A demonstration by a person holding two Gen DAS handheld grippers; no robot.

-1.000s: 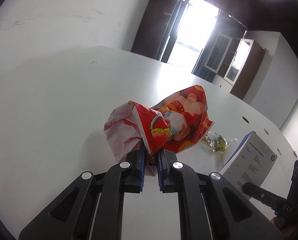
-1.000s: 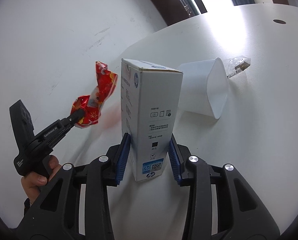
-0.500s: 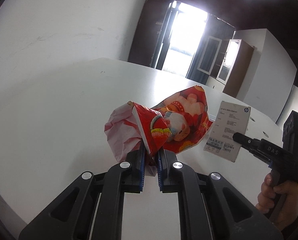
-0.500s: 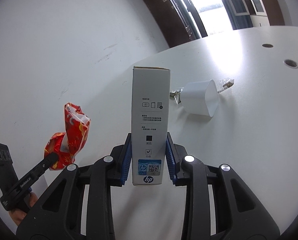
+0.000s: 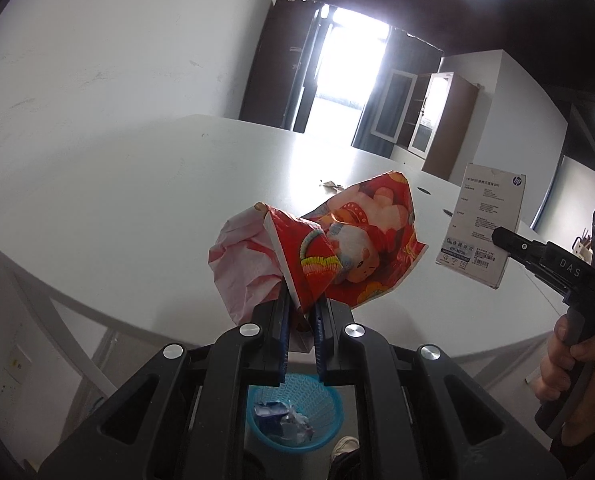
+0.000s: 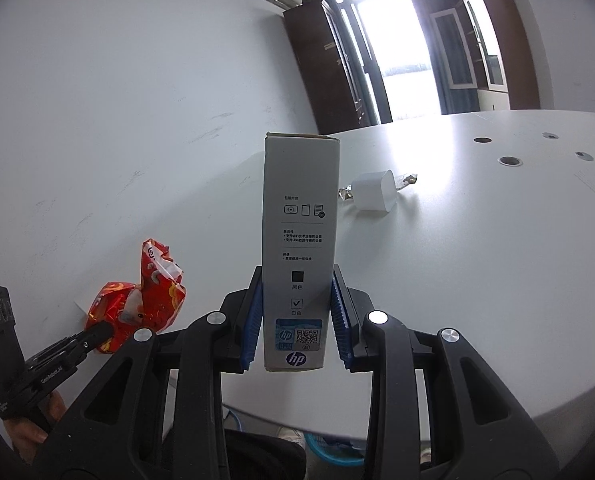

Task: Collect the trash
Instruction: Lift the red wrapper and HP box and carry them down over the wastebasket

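The red wrapper (image 5: 329, 252) is pinched in the left gripper (image 5: 299, 316) jaws; the blue basket (image 5: 293, 416) is seen at six o'clock below; the white box (image 6: 299, 248) is clamped upright by the right gripper (image 6: 297, 320).

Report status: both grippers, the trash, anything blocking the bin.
Left gripper shut on red wrapper. Right gripper shut on white box. Blue bin on floor below, nothing in the way.
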